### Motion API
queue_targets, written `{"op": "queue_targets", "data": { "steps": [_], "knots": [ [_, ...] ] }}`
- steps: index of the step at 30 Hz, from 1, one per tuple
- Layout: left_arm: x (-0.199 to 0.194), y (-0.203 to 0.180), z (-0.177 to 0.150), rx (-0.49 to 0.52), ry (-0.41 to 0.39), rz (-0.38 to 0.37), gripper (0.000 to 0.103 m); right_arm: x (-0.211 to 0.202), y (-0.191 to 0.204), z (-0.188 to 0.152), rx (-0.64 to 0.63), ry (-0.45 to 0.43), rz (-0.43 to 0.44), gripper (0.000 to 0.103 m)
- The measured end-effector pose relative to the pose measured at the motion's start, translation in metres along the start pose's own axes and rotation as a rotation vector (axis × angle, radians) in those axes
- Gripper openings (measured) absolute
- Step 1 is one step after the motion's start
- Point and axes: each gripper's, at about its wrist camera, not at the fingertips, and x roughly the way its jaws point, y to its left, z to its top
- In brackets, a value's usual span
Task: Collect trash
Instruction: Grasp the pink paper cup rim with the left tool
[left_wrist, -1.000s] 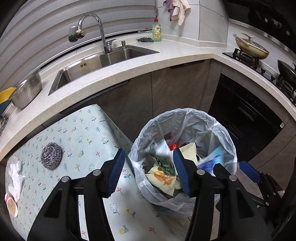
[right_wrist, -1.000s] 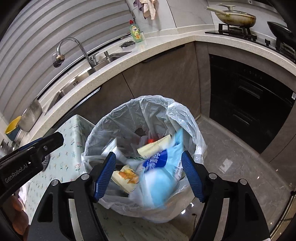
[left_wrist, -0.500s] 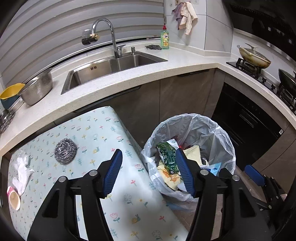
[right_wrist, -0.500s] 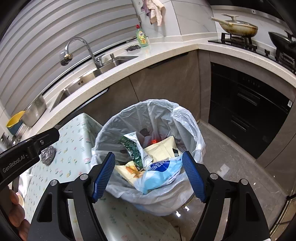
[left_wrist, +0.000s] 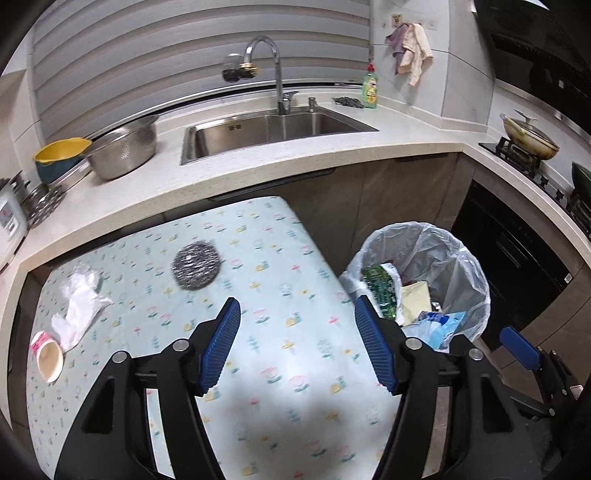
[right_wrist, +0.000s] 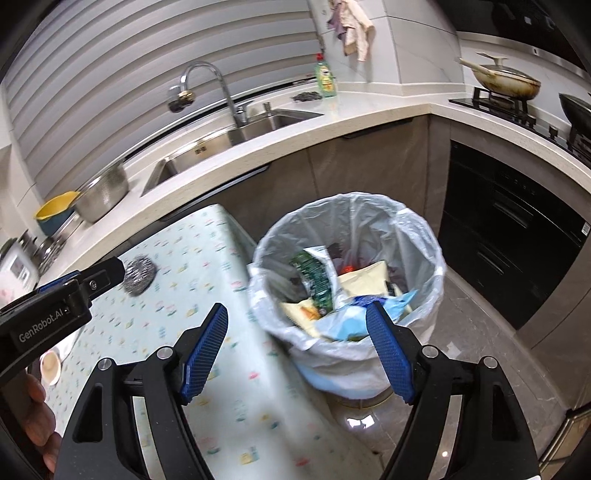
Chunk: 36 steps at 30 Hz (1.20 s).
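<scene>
Left gripper (left_wrist: 297, 345): jaws spread wide, nothing between the pads. It hangs over the table (left_wrist: 295, 398) with the flowered cloth. Ahead of the jaws and a little left of the left finger lies a steel scourer (left_wrist: 195, 264), apart from the pads. Further left, well outside the jaws, a crumpled white wrapper (left_wrist: 79, 304) lies on the cloth, and a small paper cup (left_wrist: 48, 356) lies on its side just beside its near end; whether they touch cannot be told, edge of view distorted.

Right of the right finger stands the trash bin (left_wrist: 458, 243) with a clear liner, beside the table edge. Inside it: a green packet (left_wrist: 380, 290), a pale yellow packet (left_wrist: 415, 301) and a blue wrapper (left_wrist: 439, 326) near the near rim.

Right gripper (right_wrist: 295, 339): jaws also released and wide, empty. The bin (right_wrist: 424, 236) sits ahead, mostly between the two fingers and towards the right one; the blue wrapper (right_wrist: 347, 323) lies just inside the near rim, close to the right pad in view but below it. The left finger is over the table (right_wrist: 207, 266). The left gripper's body shows at far left, in front of the scourer (right_wrist: 138, 275).
</scene>
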Motion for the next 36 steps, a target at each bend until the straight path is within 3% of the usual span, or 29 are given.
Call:
{"op": "queue_targets", "data": {
  "steps": [9,18,28,32,36],
  "knots": [
    [-0.025,0.07,-0.026,-0.085,0.0,0.074,0.064,-0.012,0.059,-0.019,-0.079,0.014,0.057,0.074],
    [-0.048,0.149,-0.057,-0.176,-0.014,0.208,0.078,-0.016,0.12,-0.038,-0.16,0.034,0.115,0.074],
    [-0.056,0.234,-0.098,-0.276,0.028,0.327,0.079,-0.009,0.172,-0.055,-0.219,0.065,0.149,0.074],
    [-0.055,0.263,-0.113,-0.294,0.048,0.375,0.085,0.001,0.192,-0.062,-0.233,0.085,0.156,0.074],
    [-0.05,0.291,-0.126,-0.315,0.071,0.418,0.085,0.012,0.209,-0.067,-0.246,0.103,0.16,0.074]
  ]
}}
